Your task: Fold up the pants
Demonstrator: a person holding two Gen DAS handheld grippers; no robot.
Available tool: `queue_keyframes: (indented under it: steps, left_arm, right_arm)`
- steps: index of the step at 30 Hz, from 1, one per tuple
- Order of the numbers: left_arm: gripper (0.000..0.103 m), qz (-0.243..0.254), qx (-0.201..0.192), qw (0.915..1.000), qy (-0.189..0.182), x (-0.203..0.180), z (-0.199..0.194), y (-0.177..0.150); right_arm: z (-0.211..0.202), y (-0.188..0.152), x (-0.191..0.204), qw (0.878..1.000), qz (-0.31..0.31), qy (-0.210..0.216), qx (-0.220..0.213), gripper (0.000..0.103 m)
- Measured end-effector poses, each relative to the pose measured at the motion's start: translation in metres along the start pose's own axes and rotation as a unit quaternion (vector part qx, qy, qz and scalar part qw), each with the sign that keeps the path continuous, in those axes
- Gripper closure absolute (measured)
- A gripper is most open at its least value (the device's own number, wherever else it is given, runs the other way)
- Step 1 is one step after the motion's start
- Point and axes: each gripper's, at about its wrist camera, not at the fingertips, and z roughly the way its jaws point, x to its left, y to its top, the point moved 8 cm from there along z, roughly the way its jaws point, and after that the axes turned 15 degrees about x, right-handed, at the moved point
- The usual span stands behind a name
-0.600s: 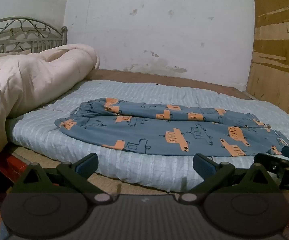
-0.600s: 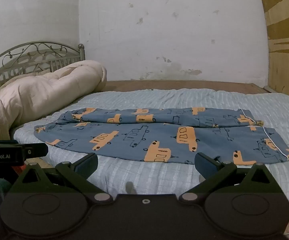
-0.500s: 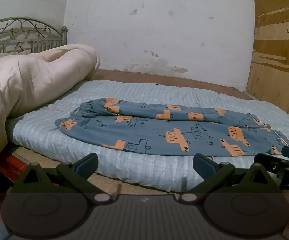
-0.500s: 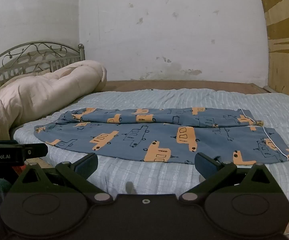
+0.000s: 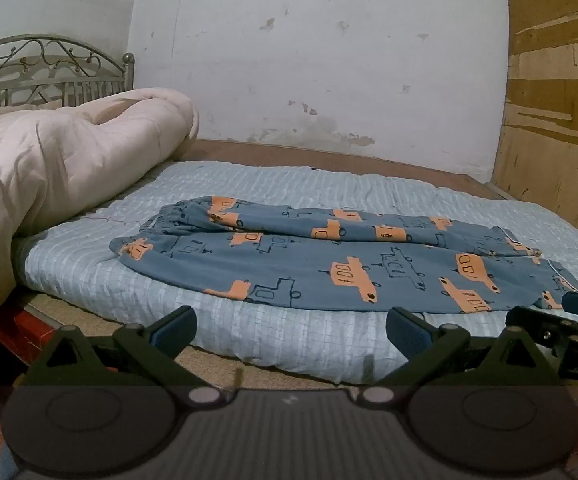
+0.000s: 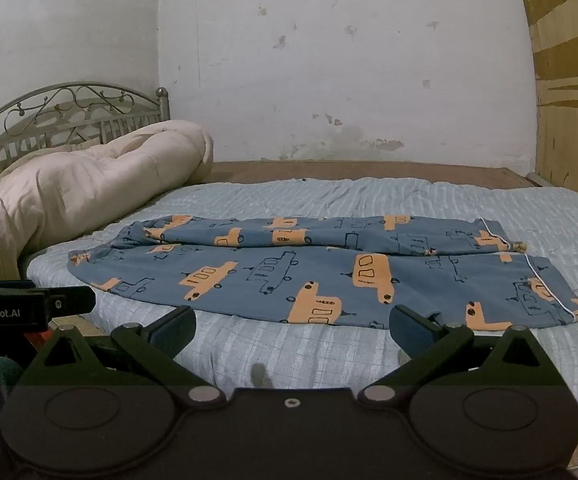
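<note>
- Left wrist view, nearest: the left gripper [image 5: 291, 330] hangs before the bed's edge, jaws spread wide, nothing between them.
- Right wrist view: the right gripper [image 6: 292, 330] is likewise wide apart and empty.
- Beyond both, the blue pants [image 6: 313, 268] lie spread flat on the pale blue mattress cover [image 6: 369, 200].
- Farther left, a cream quilt [image 6: 89, 188] lies heaped against the metal headboard [image 6: 69, 114].

Both fisheye views were dim and evenly lit with a cool cast, no glare. The peeling white plaster wall [image 5: 329, 80] was the brightest area, darkening toward black vignetted corners. Straight lines bowed near the edges. Below the wall, the black gripper body [image 6: 289, 420] sat in shadow, slightly soft.
</note>
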Motion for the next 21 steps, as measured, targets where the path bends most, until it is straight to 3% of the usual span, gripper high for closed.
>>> queue_keyframes:
  steps: [21]
  left_arm:
    - [0.001, 0.0, 0.0, 1.0, 0.0, 0.0, -0.0001, 0.0]
  right_arm:
    - [0.0015, 0.0001, 0.0009, 1.0, -0.001, -0.001, 0.001, 0.001]
